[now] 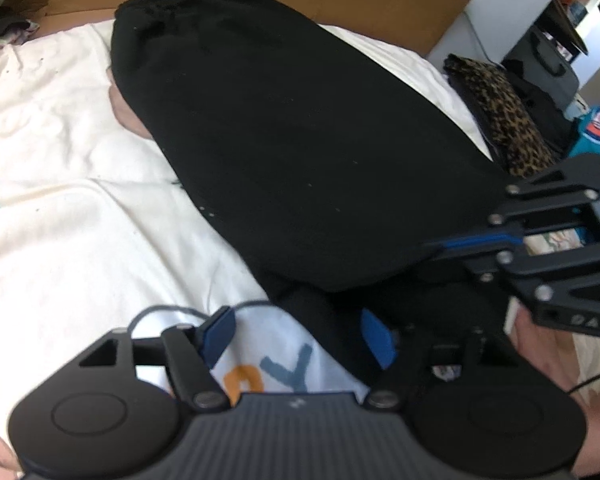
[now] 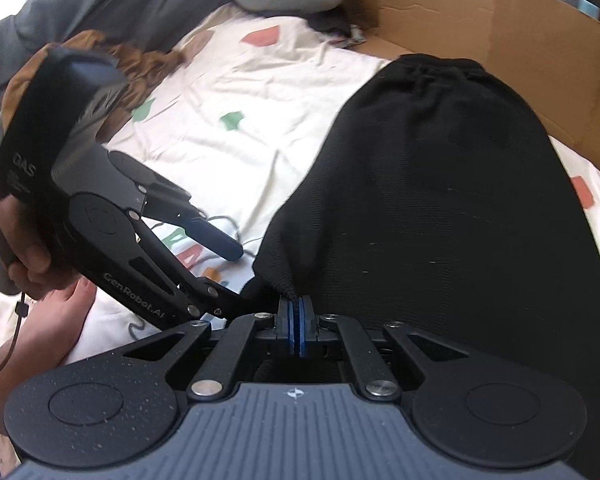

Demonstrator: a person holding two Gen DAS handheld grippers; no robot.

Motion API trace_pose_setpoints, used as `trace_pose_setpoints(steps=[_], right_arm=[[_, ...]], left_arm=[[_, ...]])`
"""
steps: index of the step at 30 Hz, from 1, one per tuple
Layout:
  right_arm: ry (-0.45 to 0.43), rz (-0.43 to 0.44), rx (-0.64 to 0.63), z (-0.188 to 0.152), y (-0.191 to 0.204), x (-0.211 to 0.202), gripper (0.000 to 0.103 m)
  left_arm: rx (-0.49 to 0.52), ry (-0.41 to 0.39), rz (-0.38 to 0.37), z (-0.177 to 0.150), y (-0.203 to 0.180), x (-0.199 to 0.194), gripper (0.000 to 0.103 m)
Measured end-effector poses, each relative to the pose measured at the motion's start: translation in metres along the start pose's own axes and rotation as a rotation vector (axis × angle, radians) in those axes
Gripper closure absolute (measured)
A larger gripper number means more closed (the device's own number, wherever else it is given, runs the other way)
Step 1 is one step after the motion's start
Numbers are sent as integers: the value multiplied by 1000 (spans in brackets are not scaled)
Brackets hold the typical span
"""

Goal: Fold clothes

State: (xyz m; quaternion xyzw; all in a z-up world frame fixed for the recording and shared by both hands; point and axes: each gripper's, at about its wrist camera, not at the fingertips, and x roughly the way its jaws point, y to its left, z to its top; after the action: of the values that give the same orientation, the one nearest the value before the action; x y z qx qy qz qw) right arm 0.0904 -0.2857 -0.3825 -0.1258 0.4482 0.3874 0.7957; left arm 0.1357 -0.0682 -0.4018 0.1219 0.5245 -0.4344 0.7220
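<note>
The black garment (image 2: pixel 440 200) lies spread on the bed's cream sheet (image 2: pixel 260 92), stretching away ahead of both claws, its gathered waistband at the far end near a cardboard wall (image 2: pixel 480 20). The right claw (image 2: pixel 296 320) is pressed together on the garment's near edge, a small peak of knit cloth pinched between its blue pads (image 2: pixel 288 322) and lifted into a ridge. Just to its left the left claw (image 1: pixel 300 336) stands spread, angled steeply down over the sheet beside the garment's near corner; one blue pad lies over printed letters, the other against black cloth (nothing is gripped). A hand (image 2: pixel 32 248) wraps the left claw's handle, a cord trailing below the wrist.
</note>
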Motion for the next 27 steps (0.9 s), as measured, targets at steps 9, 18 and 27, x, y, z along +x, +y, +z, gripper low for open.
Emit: trace_pose_setpoints(steps=[9,18,27], right_arm=[[-12,3,41,-4,-13,-5,103],[-13,16,56,-8,-16,-6,103],[7,69,84,-9,-14,-6,100]], left_arm=[[2,-48,33,4,2,11,28],[-8,-131,77,2,6,9,66],[-51,-132,67,-15,19,-17,93]])
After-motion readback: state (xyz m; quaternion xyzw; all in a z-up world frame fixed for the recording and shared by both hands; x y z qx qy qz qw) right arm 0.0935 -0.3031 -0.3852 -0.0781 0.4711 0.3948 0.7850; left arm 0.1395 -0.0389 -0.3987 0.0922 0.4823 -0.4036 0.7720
